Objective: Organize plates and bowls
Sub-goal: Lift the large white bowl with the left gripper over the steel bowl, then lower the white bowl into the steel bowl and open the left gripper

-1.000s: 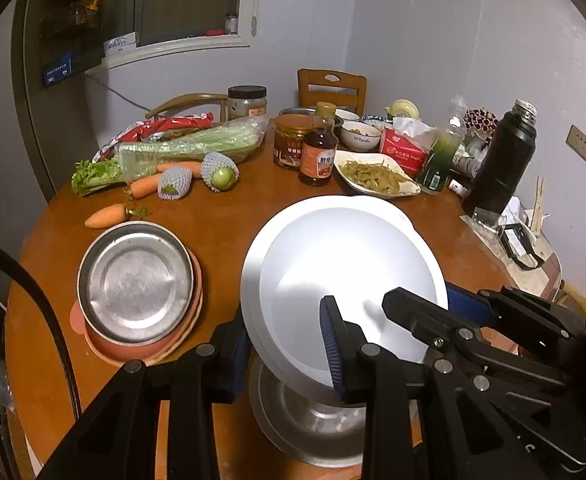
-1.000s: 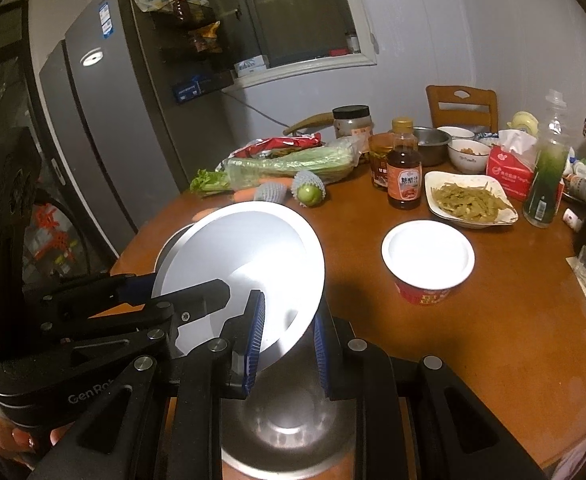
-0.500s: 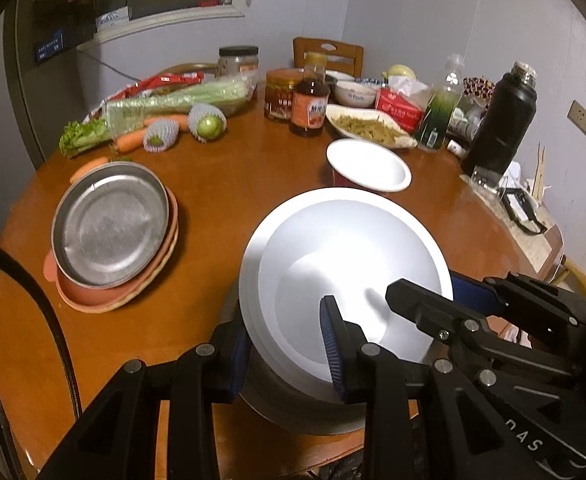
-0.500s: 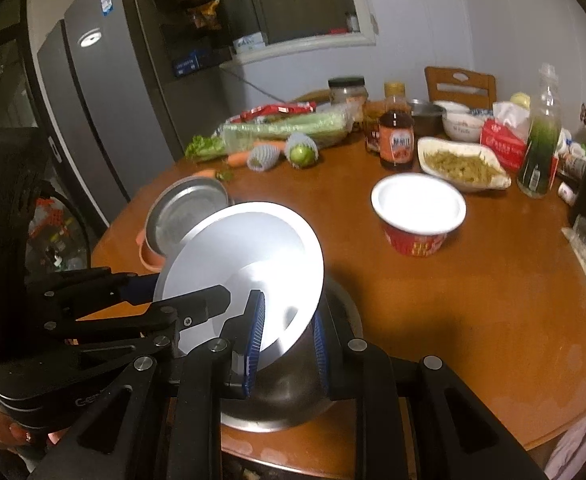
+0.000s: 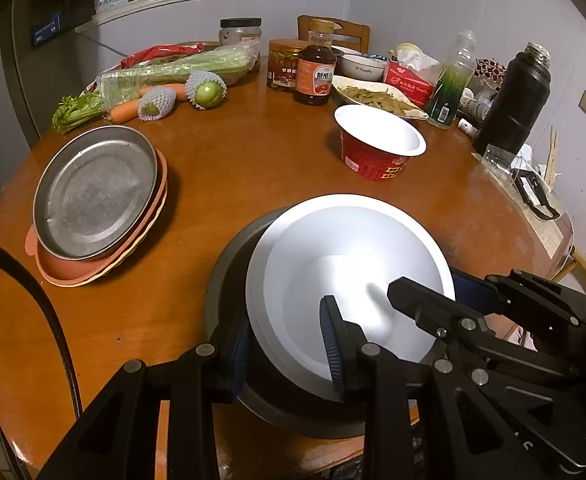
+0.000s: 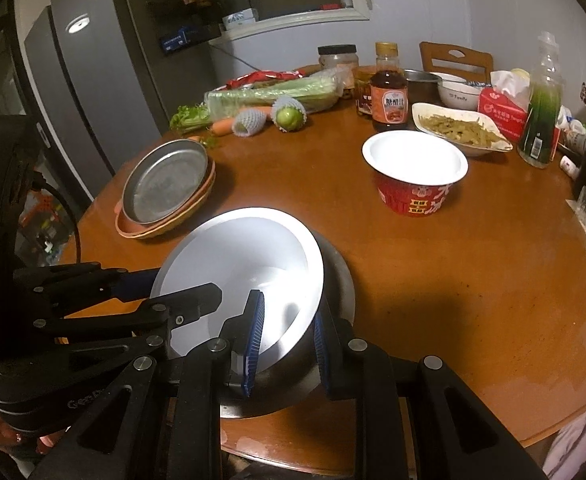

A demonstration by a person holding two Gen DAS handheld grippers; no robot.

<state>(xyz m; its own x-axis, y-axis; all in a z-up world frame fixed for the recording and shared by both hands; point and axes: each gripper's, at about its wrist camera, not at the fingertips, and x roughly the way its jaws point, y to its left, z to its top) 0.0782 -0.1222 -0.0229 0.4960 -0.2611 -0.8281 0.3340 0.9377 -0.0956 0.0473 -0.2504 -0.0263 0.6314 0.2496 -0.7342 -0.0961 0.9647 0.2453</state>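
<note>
Both grippers have come down with the white plate [image 5: 345, 280] since a second ago, when it hung tilted above the steel basin [image 5: 229, 280]; now it sits low inside the basin, leaning toward its right side. One near edge is clamped by the left gripper [image 5: 285, 344], its blue pads [image 5: 331, 344] closed on the rim, one above and one beneath. From the other side the right gripper [image 6: 285, 330] is likewise shut on the plate's rim, one pad [image 6: 255, 328] over the white face and the other beneath it, against the basin's inner wall. The basin rests on the round wooden table [image 5: 253, 160] near its front edge. To the left, well apart, a steel plate [image 5: 93, 192] lies on top of a stack of pink and cream plates [image 5: 77, 276]. Beyond the basin stands a red noodle cup [image 5: 377, 144], and farther back are a sauce bottle [image 5: 315, 68], a dish of food [image 5: 377, 94], carrots and celery.
</note>
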